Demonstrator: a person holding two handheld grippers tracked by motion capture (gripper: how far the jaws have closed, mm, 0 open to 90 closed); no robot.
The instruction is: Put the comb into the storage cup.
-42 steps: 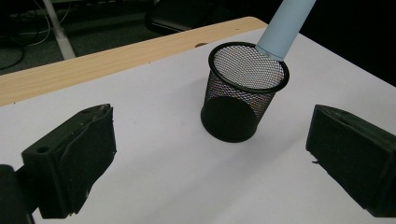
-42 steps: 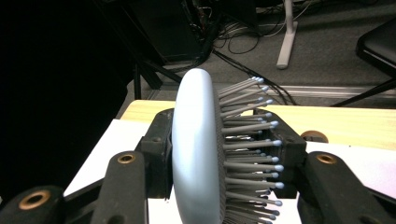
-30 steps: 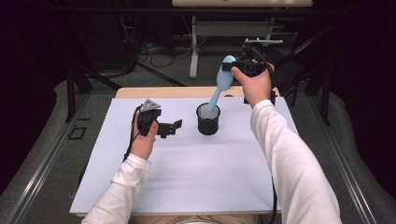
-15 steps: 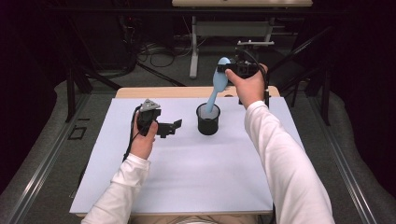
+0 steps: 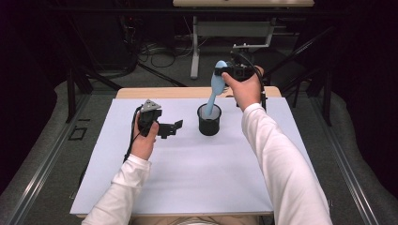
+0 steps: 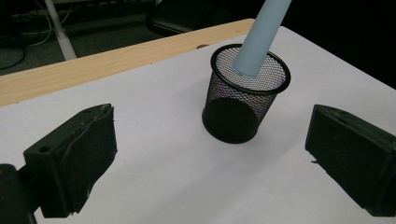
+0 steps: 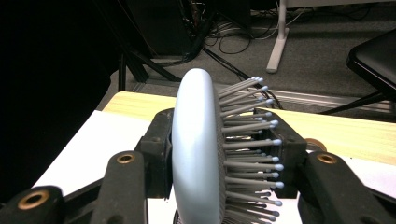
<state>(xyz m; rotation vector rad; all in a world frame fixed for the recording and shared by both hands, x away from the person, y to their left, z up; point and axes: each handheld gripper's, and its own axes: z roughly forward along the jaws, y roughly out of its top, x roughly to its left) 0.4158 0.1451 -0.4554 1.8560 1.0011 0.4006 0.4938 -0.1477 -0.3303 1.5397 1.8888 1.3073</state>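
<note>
**Brush handle in the cup, and the cup stands unheld**

Nearest me, my left gripper [image 5: 165,127] rests low over the white tabletop [image 5: 187,183], left of centre. Its fingers [image 6: 70,163] are spread wide with nothing between them, and they point at the black mesh cup [image 6: 245,100], which sits apart from them and is not braced.

Farther out, that cup stands upright near the middle of the tabletop's far half. The handle of the pale blue hairbrush [image 5: 215,91] dips past its rim; from the left gripper view I see the handle's end inside the mouth, toward the far wall, though I cannot tell whether it touches the mesh.

Farthest and highest, my right gripper [image 7: 212,154] has its fingers closed on the brush head, one on the smooth back, one against the bristles.

My worry is the lean. The brush tilts, so pushing down could lever the handle against the rim and tip or skid a cup that looks light. The bristle-side hold also looks springy to me; the head could twist or slip. If I release here, the top-heavy brush may topple the cup.
</note>
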